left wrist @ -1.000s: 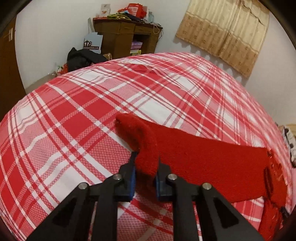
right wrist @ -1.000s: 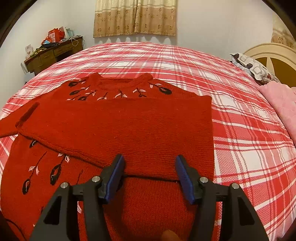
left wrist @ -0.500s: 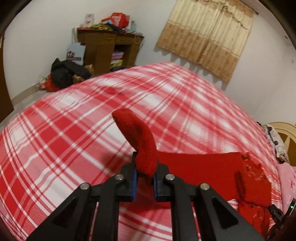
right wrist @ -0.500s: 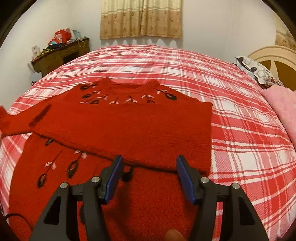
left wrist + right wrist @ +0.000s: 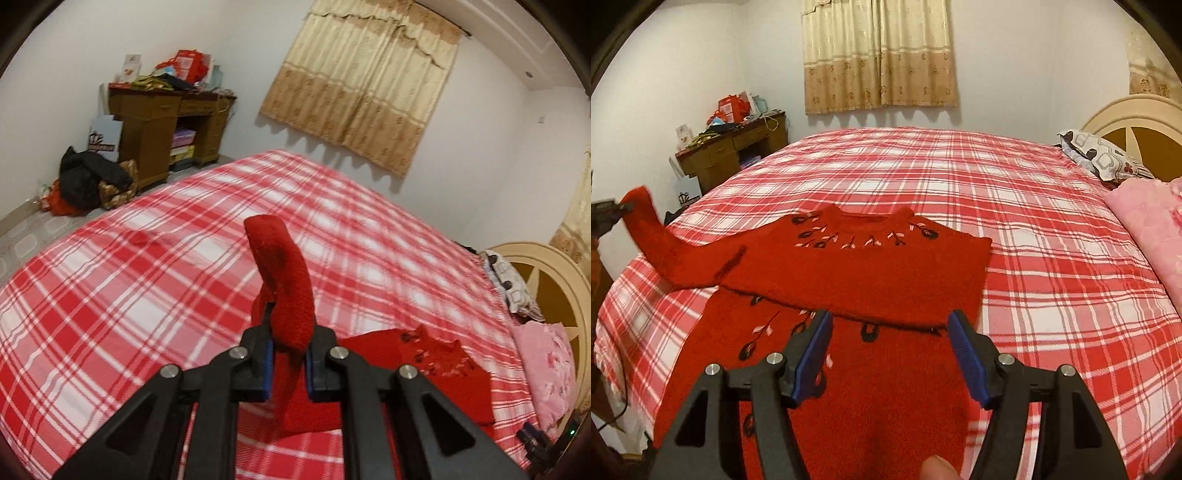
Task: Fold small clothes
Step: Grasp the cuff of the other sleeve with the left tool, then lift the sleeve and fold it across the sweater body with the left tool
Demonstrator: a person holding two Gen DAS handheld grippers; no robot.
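Note:
A small red knitted sweater (image 5: 871,273) with black and pink leaf embroidery lies on the red-and-white plaid bed (image 5: 1052,258), one sleeve folded flat across its chest. My left gripper (image 5: 289,363) is shut on the cuff end of the other sleeve (image 5: 284,280), lifted off the bed; the cuff sticks up past the pads. In the right wrist view that raised sleeve (image 5: 653,236) stretches up to the far left. My right gripper (image 5: 890,354) hovers over the sweater's lower body, jaws opening, nothing between its fingers. A fingertip shows at the bottom edge.
A brown desk (image 5: 159,122) piled with clutter stands by the far wall, dark bags (image 5: 85,177) on the floor beside it. A pink blanket (image 5: 1152,229), a patterned pillow (image 5: 1104,158) and a cream headboard (image 5: 1134,118) are on the right. Curtains (image 5: 879,55) hang behind.
My left gripper has risen with the sleeve, pulling it off the bed. My right gripper has lifted back from the folded sleeve and spread a little wider.

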